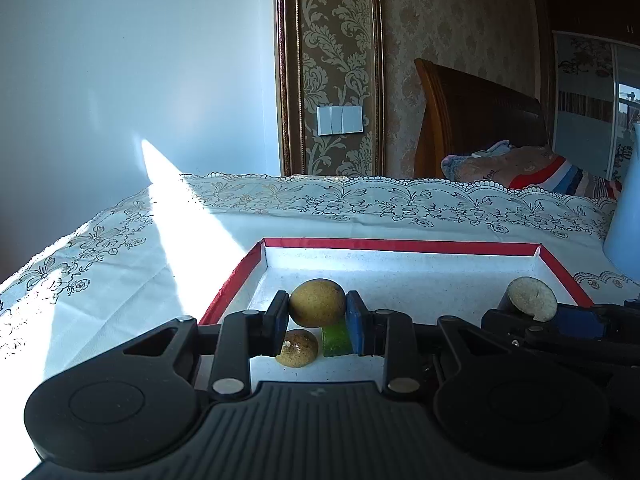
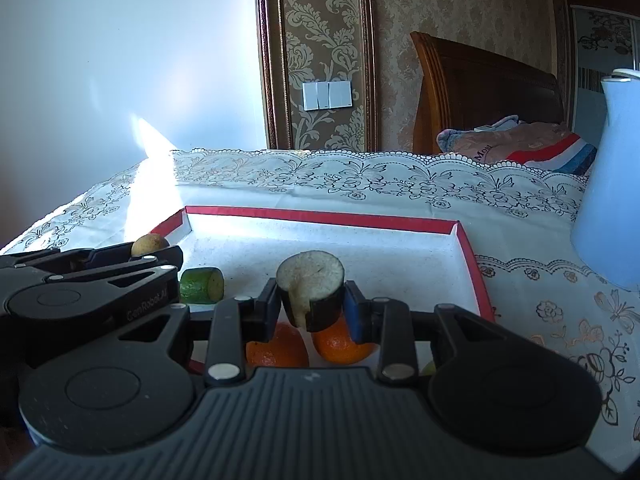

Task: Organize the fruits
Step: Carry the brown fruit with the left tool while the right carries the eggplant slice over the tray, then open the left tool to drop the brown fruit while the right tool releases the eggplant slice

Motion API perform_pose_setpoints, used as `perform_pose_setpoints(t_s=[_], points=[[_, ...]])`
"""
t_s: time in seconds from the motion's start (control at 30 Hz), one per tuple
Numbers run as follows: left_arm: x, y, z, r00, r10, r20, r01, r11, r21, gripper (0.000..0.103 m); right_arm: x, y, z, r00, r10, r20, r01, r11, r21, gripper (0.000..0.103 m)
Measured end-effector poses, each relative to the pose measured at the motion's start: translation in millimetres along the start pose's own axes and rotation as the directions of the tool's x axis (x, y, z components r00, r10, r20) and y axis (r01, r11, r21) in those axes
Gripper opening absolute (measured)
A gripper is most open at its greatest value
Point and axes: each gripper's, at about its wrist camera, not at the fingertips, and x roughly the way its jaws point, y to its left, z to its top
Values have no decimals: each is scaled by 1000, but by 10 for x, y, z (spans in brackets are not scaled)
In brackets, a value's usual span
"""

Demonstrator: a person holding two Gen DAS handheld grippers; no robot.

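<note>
A lace-edged cloth covers the tabletop (image 2: 360,188), where a red-rimmed tray (image 2: 320,216) lies. Above the tray, the left gripper (image 1: 318,308) has its fingers clamped on a round brown fruit (image 1: 317,302); the right gripper (image 2: 311,300) pinches a dark-skinned cut piece (image 2: 311,290). On the tray lie 2 oranges (image 2: 340,344) and a green chunk (image 2: 202,285).

A round tan fruit (image 1: 317,302) is pinched above the red-rimmed tray (image 1: 400,246), a dark-skinned, pale-cut chunk (image 2: 311,295) is clamped likewise, and in the tray lie another tan fruit (image 1: 297,348), a green cut piece (image 2: 202,285) and two oranges (image 2: 276,350).
</note>
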Motion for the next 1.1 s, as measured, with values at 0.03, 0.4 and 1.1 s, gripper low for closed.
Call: perform_pose_setpoints(t_s=[0.03,0.4,1.1], points=[[26,1,0,1000,-2,-7,2,1000,-2,30,23,2,6,1000,2,-5,-2,1000,-2,31],[212,40,-16,998,-2,-69,1,1000,-21,30,171,-10,1,1000,1,-25,-1,1000,4,31],[223,5,-65,999,10,-47,-9,1000,13,29,240,-2,-48,999,31,-8,-31,999,-10,32]])
